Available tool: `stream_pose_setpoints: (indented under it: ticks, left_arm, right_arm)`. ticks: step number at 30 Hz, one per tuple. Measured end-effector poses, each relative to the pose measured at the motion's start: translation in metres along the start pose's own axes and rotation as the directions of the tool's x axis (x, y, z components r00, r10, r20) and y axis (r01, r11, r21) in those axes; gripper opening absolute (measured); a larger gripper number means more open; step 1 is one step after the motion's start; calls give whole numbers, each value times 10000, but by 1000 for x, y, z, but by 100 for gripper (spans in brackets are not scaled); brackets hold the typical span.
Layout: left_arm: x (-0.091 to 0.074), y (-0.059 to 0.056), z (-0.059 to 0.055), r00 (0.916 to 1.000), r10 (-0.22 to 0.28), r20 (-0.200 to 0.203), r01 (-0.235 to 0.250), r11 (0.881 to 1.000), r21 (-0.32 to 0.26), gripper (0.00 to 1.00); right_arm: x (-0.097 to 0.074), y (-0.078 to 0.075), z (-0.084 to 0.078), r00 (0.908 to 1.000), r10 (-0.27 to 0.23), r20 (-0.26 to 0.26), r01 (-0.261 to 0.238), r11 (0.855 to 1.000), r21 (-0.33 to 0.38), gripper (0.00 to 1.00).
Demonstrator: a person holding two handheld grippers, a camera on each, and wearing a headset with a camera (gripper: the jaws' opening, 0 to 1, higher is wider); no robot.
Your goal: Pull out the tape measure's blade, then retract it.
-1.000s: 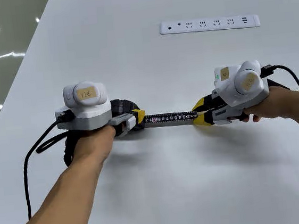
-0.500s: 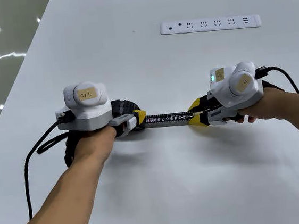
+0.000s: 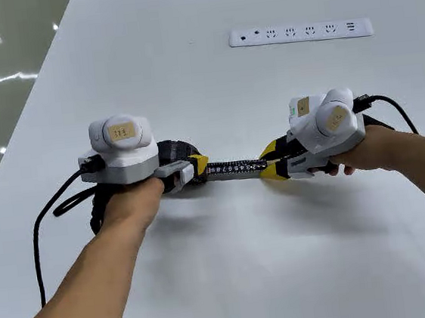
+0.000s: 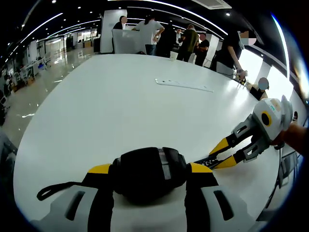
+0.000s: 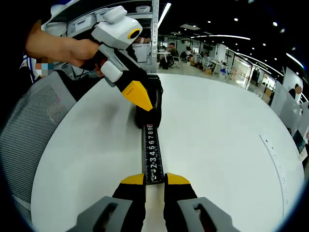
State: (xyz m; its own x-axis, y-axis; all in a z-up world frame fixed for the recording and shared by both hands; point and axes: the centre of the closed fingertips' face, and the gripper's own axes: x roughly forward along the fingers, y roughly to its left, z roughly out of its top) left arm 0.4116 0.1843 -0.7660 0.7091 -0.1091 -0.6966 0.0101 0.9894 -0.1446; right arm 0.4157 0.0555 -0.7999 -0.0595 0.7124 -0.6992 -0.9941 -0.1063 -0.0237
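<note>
The black tape measure case sits on the white table between the yellow-tipped jaws of my left gripper, which is shut on it. In the head view the case is half hidden behind the left gripper. Its dark numbered blade runs a short way right to my right gripper, which is shut on the blade's end. In the right gripper view the blade leads from the right gripper up to the case.
A white power strip lies at the far side of the white table. Black cables trail from the left gripper toward me. Several people stand beyond the table's far end. A mesh chair sits beside the table.
My right gripper has moved left toward the case, and the exposed blade between the two grippers has grown shorter. The left gripper and case have stayed put.
</note>
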Motion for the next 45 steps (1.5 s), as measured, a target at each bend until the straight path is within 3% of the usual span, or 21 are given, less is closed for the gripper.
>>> stream_pose_setpoints:
  ticks: [21,45]
  left_arm:
    - [0,0,0,9997,-238,-31,238,9997,21,54]
    - [1,0,-2,9993,-360,-75,360,9993,23,55]
  right_arm:
    - [22,5,21,9994,183,306,-183,9998,-30,10]
    - [39,4,32,9991,161,386,-152,9996,-233,10]
